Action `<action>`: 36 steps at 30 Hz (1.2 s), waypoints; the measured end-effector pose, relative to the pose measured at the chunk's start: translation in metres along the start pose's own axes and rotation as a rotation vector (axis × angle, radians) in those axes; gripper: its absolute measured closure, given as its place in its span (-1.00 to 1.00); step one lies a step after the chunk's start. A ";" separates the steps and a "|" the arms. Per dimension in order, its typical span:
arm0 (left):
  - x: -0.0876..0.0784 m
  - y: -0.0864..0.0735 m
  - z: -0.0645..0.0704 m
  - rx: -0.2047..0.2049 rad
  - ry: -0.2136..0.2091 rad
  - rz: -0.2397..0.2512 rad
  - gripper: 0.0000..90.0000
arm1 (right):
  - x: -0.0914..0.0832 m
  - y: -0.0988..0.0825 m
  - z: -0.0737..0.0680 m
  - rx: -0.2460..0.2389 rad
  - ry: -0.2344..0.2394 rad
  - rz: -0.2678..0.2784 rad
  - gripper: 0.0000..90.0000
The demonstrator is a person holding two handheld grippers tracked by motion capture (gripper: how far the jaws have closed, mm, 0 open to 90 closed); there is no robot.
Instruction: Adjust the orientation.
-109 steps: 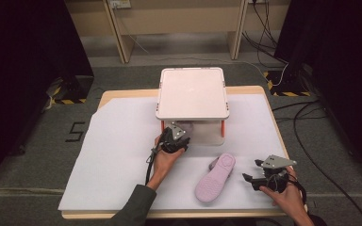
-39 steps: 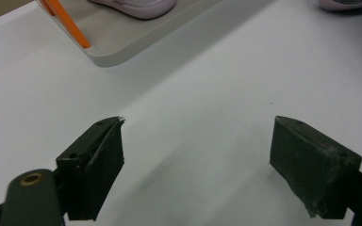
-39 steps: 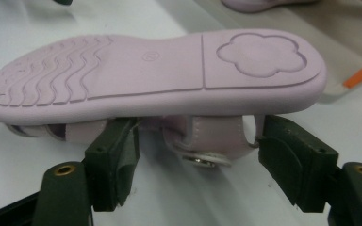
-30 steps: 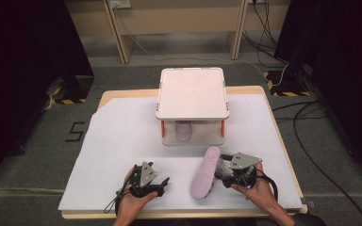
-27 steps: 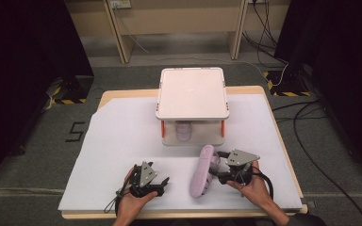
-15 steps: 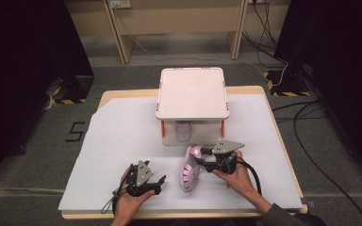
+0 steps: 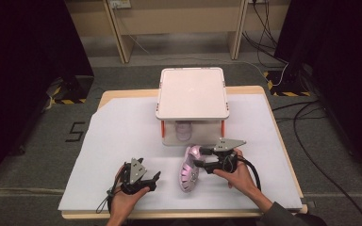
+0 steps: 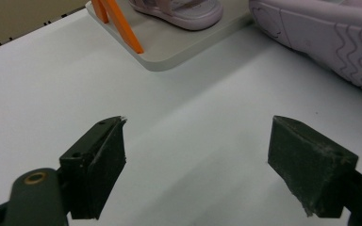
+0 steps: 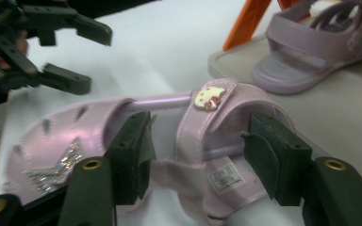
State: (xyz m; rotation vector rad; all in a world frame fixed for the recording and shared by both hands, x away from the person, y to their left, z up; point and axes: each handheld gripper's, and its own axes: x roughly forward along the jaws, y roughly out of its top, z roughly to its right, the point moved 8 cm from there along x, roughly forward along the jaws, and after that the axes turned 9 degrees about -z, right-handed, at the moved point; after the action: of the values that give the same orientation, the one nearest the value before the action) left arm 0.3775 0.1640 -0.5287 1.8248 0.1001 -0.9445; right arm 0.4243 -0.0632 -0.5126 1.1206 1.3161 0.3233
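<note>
A lilac child's sandal (image 7: 186, 173) with a cat badge (image 9: 209, 96) lies tilted on its side on the white sheet, its sole (image 8: 320, 37) turned towards the left hand. My right gripper (image 7: 199, 157) is shut on the sandal (image 9: 66, 141) at the heel strap, one jaw on each side. The matching sandal (image 7: 184, 131) sits on the lower board (image 8: 179, 47) of a small stand with a white top (image 7: 192, 92). My left gripper (image 7: 154, 181) rests open at the front left, nothing between its jaws (image 8: 195, 141), a short way from the held sandal.
The stand has orange legs (image 9: 245, 21) and stands at the back middle of the table. A white sheet (image 7: 122, 136) covers the wooden table (image 7: 104, 99). Cables trail from both grippers towards the front edge.
The right gripper reached the sole-up sandal, took hold of it, turned it onto its side and carried it left and towards the stand. The left gripper pulled back from the stand to the front left.
</note>
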 end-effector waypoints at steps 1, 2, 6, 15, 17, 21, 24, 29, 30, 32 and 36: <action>0.000 0.000 0.000 0.000 -0.001 0.000 -0.58 | -0.001 0.001 -0.002 -0.007 0.012 0.010 -0.06; 0.000 0.000 0.000 0.003 0.001 0.000 -0.58 | -0.001 0.002 -0.003 -0.019 0.021 0.012 -0.06; 0.001 0.000 0.001 0.006 -0.001 0.000 -0.57 | 0.001 0.000 -0.004 -0.014 0.069 -0.005 -0.05; 0.001 0.000 0.000 0.004 -0.002 0.003 -0.57 | 0.007 -0.002 -0.010 -0.085 0.091 -0.036 -0.18; 0.001 0.001 -0.001 0.001 0.006 0.003 -0.57 | 0.011 -0.003 -0.012 -0.133 0.043 -0.053 -0.16; 0.000 0.000 -0.004 -0.005 0.010 0.003 -0.57 | 0.007 0.003 -0.018 -0.162 0.022 -0.032 -0.17; 0.001 0.000 -0.004 -0.004 0.010 0.002 -0.57 | 0.005 0.008 -0.019 -0.187 0.004 -0.007 -0.18; 0.002 -0.001 -0.004 -0.008 0.009 -0.002 -0.57 | 0.011 0.015 -0.020 -0.215 0.013 0.011 -0.19; 0.002 -0.001 -0.004 -0.007 0.010 -0.002 -0.57 | 0.013 0.017 -0.020 -0.218 0.023 0.011 -0.18; 0.002 -0.001 -0.004 -0.008 0.008 0.000 -0.57 | 0.017 0.019 -0.018 -0.231 0.028 0.003 -0.19; 0.001 -0.001 -0.004 -0.006 0.005 -0.001 -0.57 | 0.022 0.021 -0.016 -0.249 0.063 -0.003 -0.06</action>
State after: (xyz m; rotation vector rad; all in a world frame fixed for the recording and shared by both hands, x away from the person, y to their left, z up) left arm 0.3801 0.1674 -0.5299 1.8220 0.1069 -0.9398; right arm 0.4252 -0.0289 -0.5067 0.9053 1.2931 0.5093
